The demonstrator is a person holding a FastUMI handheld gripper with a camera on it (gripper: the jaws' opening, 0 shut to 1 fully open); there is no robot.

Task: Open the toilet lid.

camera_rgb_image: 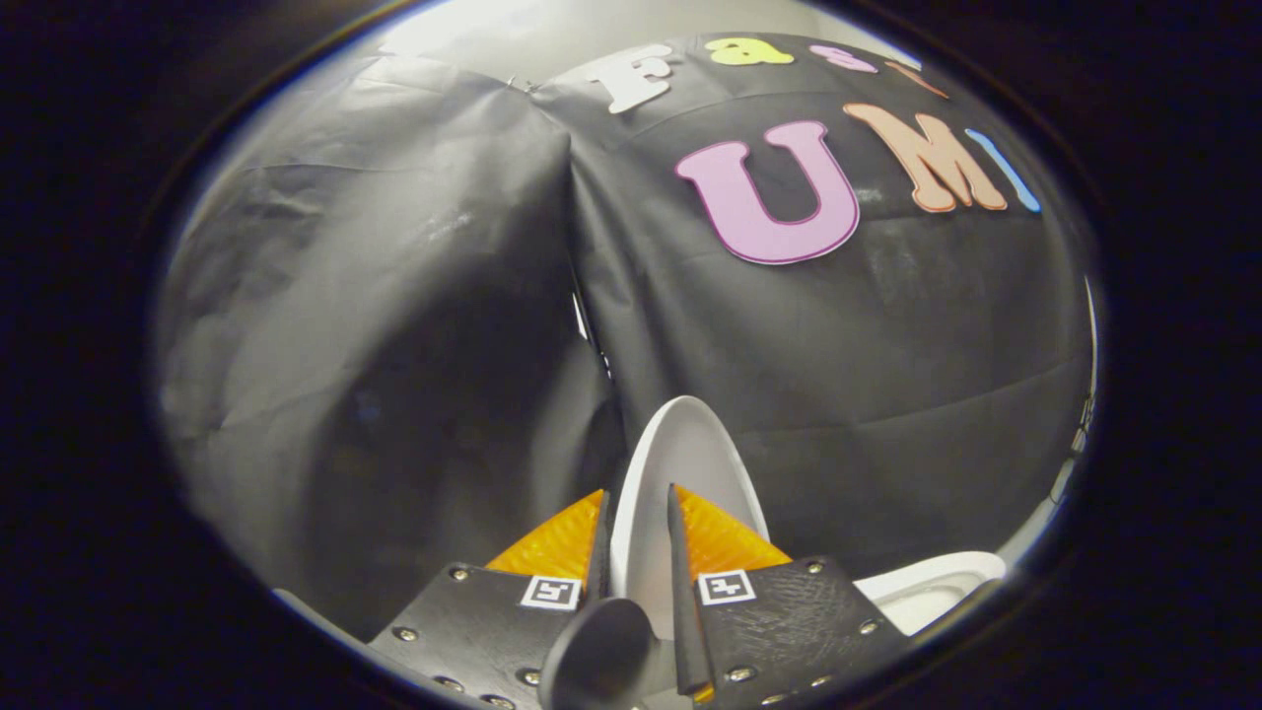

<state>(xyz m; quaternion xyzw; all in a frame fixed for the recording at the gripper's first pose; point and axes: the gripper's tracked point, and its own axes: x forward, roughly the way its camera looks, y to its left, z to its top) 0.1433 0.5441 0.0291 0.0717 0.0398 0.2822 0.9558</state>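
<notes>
Here the gripper (636,513) had its 2 fingers clamped on the rim of the toilet lid (690,463), raised near upright between them above the bowl (927,592); best to keep the pinch firm and follow the hinge's arc until it rests back.

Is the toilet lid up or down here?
Up: the toilet lid stands raised between the fingers, above the bowl rim.
</notes>
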